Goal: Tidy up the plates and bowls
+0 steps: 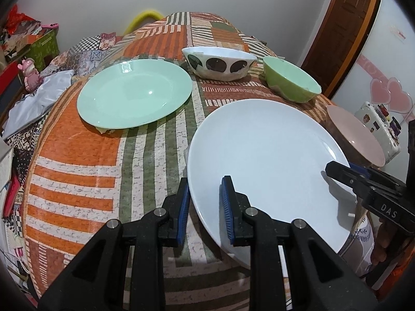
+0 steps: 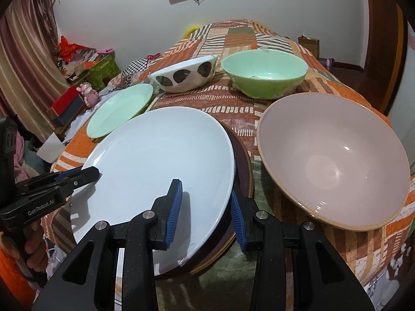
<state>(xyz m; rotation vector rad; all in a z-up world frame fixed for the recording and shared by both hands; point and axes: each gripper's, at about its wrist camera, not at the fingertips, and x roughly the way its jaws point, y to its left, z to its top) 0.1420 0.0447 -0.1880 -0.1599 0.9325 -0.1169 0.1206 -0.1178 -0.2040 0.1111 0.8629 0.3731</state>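
From my left wrist camera, my left gripper (image 1: pixel 205 208) is clenched on the near-left rim of the white plate (image 1: pixel 269 160), one blue pad above it and one below. The right gripper (image 1: pixel 334 169) reaches onto the plate's right edge, and I can read "DAS" on its black body. Farther back on the patterned cloth (image 1: pixel 77 176) sit a mint green plate (image 1: pixel 135 94), a white bowl with dark spots (image 1: pixel 220 63) and a green bowl (image 1: pixel 291 79). A pink bowl (image 1: pixel 360 136) shows at the right edge.

From my right wrist camera, my right gripper (image 2: pixel 205 211) grasps the white plate (image 2: pixel 155 168) at its near-right rim, along with a dark brown plate (image 2: pixel 243 165) lying right under it. The left gripper (image 2: pixel 90 173) bites the plate's left edge; its body reads "GenRobot.AI". The pink bowl (image 2: pixel 334 160) stands just right of the plates, tilted toward me. The green bowl (image 2: pixel 264 71), spotted bowl (image 2: pixel 184 76) and mint plate (image 2: pixel 120 108) sit behind.
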